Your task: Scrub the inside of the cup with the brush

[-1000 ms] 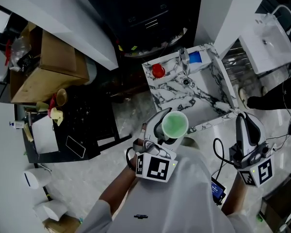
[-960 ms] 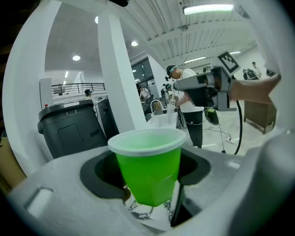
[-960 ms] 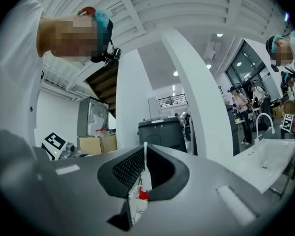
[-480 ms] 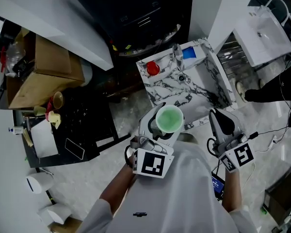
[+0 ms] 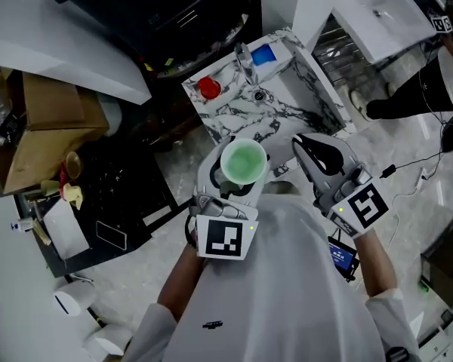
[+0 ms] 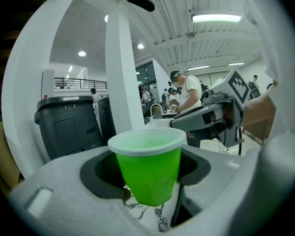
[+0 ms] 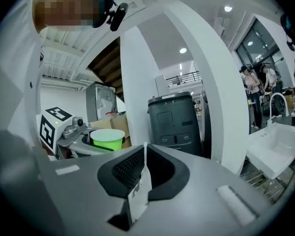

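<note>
Since a second ago, the right gripper (image 5: 311, 151) has swung in near the green cup (image 5: 243, 161), which the left gripper (image 5: 235, 181) holds upright before the chest. Left gripper view: the jaws clamp the cup's wall. Right gripper view: the jaws are nearly together on a thin white strip (image 7: 139, 193), perhaps the brush; no bristles show. I judge that scrubbing is not begun; next, the strip must enter the cup's mouth.

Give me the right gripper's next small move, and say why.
Probably swing the right gripper left, over the open mouth of the green cup. The left gripper clamps the cup upright, and the right one, shut on a thin white strip that may be the brush's handle, sits beside the cup, not above it.
</note>
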